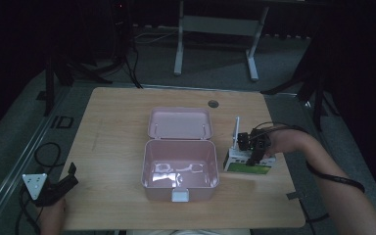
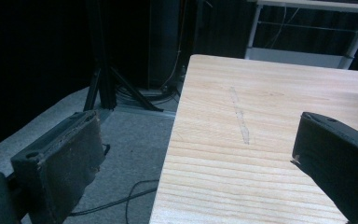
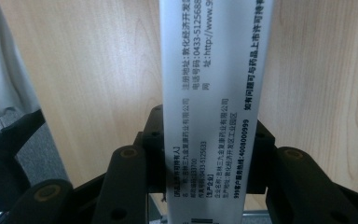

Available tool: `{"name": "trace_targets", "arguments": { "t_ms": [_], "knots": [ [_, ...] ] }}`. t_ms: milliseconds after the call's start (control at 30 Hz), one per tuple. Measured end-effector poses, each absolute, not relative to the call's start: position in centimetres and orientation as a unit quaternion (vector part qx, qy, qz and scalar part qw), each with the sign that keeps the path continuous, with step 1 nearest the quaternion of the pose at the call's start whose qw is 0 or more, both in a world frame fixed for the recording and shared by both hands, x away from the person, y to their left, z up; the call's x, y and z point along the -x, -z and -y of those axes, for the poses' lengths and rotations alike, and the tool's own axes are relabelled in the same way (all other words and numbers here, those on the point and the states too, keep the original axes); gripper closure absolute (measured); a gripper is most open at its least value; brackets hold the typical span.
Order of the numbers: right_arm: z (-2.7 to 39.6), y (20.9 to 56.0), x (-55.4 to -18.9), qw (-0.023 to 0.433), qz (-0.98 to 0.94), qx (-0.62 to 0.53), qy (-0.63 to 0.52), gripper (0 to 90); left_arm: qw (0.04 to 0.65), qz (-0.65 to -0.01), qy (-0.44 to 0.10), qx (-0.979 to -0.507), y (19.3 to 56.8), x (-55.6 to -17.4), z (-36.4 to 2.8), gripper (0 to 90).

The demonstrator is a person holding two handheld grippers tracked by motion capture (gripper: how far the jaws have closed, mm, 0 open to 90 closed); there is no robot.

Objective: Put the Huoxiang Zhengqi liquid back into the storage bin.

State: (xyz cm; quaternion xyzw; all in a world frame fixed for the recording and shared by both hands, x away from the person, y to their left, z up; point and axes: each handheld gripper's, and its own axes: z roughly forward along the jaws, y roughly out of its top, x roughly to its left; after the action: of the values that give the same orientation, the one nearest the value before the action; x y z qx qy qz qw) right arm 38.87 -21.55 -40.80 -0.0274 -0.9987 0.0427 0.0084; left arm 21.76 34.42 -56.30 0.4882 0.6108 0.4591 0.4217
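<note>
A pink lunch box (image 1: 180,183) stands open in the middle of the wooden table (image 1: 117,147), its lid (image 1: 179,123) laid back and a white latch (image 1: 180,196) at the front. Right of it, my right gripper (image 1: 255,155) is shut on a white and green carton (image 1: 248,166), a white flap (image 1: 236,131) standing up from the carton's left end. In the right gripper view the jaws press both sides of the carton's (image 3: 214,93) white printed face at my right gripper (image 3: 208,142). My left gripper (image 1: 72,176) is open at the table's front left corner; in its own view my left gripper (image 2: 200,154) holds nothing.
A round cable hole (image 1: 212,104) sits near the table's far edge. Cables (image 1: 49,152) lie on the grey floor off the left edge, with dark stand legs (image 2: 121,88) beyond. Another table's white frame (image 1: 215,29) stands at the back.
</note>
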Motion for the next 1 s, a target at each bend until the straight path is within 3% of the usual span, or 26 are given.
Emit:
{"name": "trace_targets", "arguments": {
  "t_ms": [1000],
  "knots": [
    [20.8, 32.9, -36.9, -0.012, 0.998, 0.042, -0.049, 61.6, 0.422, -0.612, -0.459, -0.487, 56.3, -21.7, -34.5, 2.1]
  ]
}}
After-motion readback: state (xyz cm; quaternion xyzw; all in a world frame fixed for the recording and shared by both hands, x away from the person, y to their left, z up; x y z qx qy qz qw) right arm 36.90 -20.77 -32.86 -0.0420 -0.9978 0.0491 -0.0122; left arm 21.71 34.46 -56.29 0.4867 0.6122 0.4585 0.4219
